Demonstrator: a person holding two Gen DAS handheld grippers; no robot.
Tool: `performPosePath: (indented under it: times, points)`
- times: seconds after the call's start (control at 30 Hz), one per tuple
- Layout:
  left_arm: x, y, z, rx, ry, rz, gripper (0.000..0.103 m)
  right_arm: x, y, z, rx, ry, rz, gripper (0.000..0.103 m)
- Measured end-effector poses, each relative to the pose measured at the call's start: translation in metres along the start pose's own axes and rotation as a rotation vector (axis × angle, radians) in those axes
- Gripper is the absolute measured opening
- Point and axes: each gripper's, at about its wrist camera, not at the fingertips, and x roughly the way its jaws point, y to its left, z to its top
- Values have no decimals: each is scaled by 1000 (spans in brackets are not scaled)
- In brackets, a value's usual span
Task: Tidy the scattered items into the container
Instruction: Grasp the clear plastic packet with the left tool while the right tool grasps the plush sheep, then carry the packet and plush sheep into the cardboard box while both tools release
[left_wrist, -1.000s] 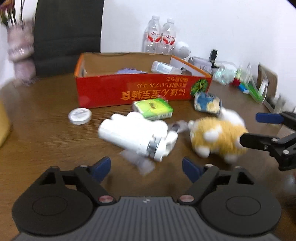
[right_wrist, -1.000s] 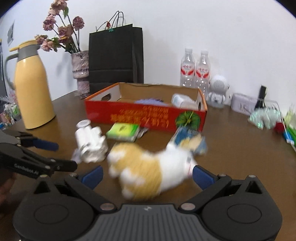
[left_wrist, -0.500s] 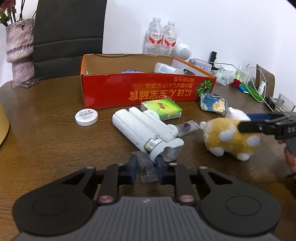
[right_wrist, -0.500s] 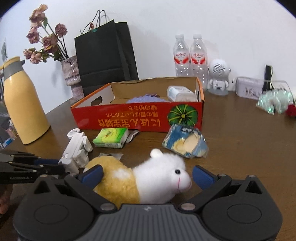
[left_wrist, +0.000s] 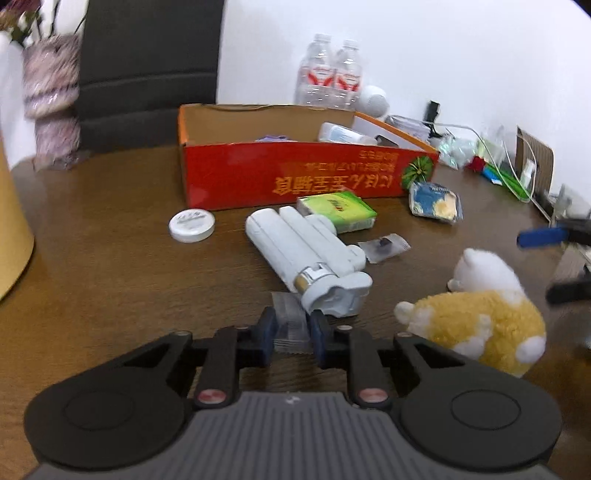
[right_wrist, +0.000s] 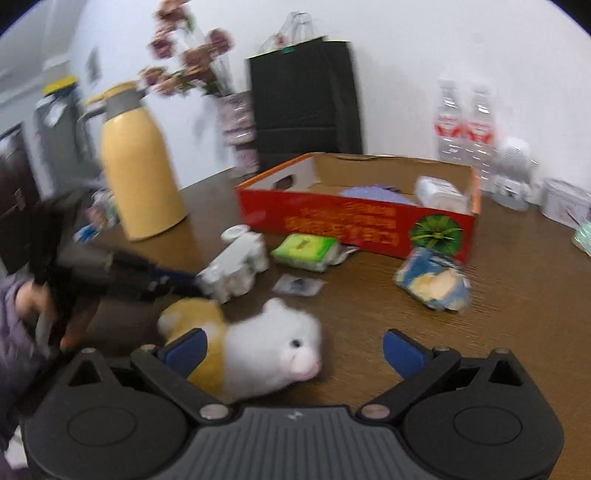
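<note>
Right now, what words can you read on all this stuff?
None clearly.
Red cardboard box: yellow characters, upside down, too blurred to read.
Water bottles: red labels, unreadable.
Green tissue pack: print too small.
Round white tin: lid marks too faint.
Blue snack packet: blurred.

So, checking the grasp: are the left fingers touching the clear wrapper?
Touching. The left wrist view shows the left gripper fingers pinching the clear wrapper.

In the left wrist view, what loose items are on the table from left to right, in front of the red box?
White round tin → white cylinder gadget → small clear packet → blue-and-yellow snack bag → plush toy. The green tissue pack overlaps the gadget's span, so I left it out.
</note>
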Motion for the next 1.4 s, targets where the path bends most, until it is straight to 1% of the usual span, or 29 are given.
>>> performPosePath:
  times: [0.07, 0.17, 0.23, 0.3, 0.33, 0.37, 0.43, 0.5, 0.53, 0.57, 0.6, 0.63, 0.67, 0.7, 0.73, 0.77, 0.83, 0.87, 0.93, 1.0, 1.03, 1.07, 1.1, 1.17, 1.2, 1.27, 1.3, 1.33, 1.4]
  points:
    - [-4, 2, -3, -13, -6, 14, 20, 6, 8, 1, -20, 0, 31, 102]
    - [-12, 7, -9, -44, -17, 23, 19, 16, 29, -3, -78, 6, 11, 103]
    - [-18, 10, -11, -63, -36, 33, 19, 22, 35, -6, -64, 18, 26, 103]
    - [-25, 13, -13, -85, -67, 36, 19, 28, 36, -7, -29, 7, 34, 103]
    - [-29, 14, -13, -95, -83, 37, 19, 30, 37, -6, -11, -3, 21, 103]
    - [-32, 15, -14, -103, -95, 40, 19, 31, 38, -6, 15, -13, -14, 102]
    - [-35, 14, -16, -110, -105, 34, 19, 30, 43, -9, 110, -35, -117, 102]
    - [-38, 11, -18, -113, -113, 29, 19, 27, 55, -13, 205, -18, -174, 103]
    - [-40, 11, -19, -120, -119, 25, 19, 24, 63, -16, 257, 7, -172, 103]
    - [-43, 11, -20, -129, -124, 21, 19, 19, 71, -18, 286, 31, -120, 102]
    - [-45, 10, -21, -137, -127, 18, 19, 13, 77, -20, 296, 38, -39, 99]
    - [-48, 9, -23, -140, -132, 15, 19, 5, 80, -20, 293, 22, 35, 99]
    - [-51, 8, -25, -144, -138, 11, 19, -6, 79, -19, 279, -8, 83, 101]
    - [-54, 6, -27, -146, -142, 4, 19, -17, 77, -17, 240, -44, 92, 103]
    - [-57, 4, -29, -148, -145, -3, 19, -26, 75, -14, 167, -70, 74, 103]
    - [-60, 2, -31, -150, -148, -10, 19, -30, 73, -11, 61, -76, 37, 103]
    - [-66, -2, -35, -158, -151, -21, 19, -26, 70, -6, -115, -42, -29, 103]
    - [-69, -3, -38, -163, -153, -23, 19, -18, 69, -2, -178, -8, -30, 103]
    - [-76, -4, -43, -181, -160, -19, 19, 0, 71, 5, -255, 70, 31, 103]
    - [-84, -4, -49, -195, -165, -7, 19, 23, 81, 11, -315, 123, 111, 103]
    - [-88, -4, -52, -200, -165, -1, 19, 36, 87, 13, -347, 140, 141, 102]
    - [-92, -4, -54, -203, -165, 4, 19, 50, 93, 15, -376, 161, 152, 96]
    - [-95, -5, -56, -205, -167, 8, 19, 64, 97, 17, -390, 188, 145, 81]
    - [-103, -7, -59, -205, -178, 10, 19, 87, 102, 15, -372, 252, 133, 61]
    - [-107, -9, -60, -203, -187, 9, 19, 90, 103, 13, -345, 252, 139, 57]
    - [-111, -12, -60, -196, -199, 8, 19, 84, 105, 7, -283, 215, 125, 52]
    - [-111, -14, -58, -193, -201, 8, 19, 75, 105, 2, -241, 190, 101, 49]
    - [-109, -15, -54, -191, -195, 2, 19, 64, 104, -3, -197, 170, 71, 49]
    - [-102, -16, -40, -189, -172, -46, 19, 40, 95, -8, -92, 136, -8, 49]
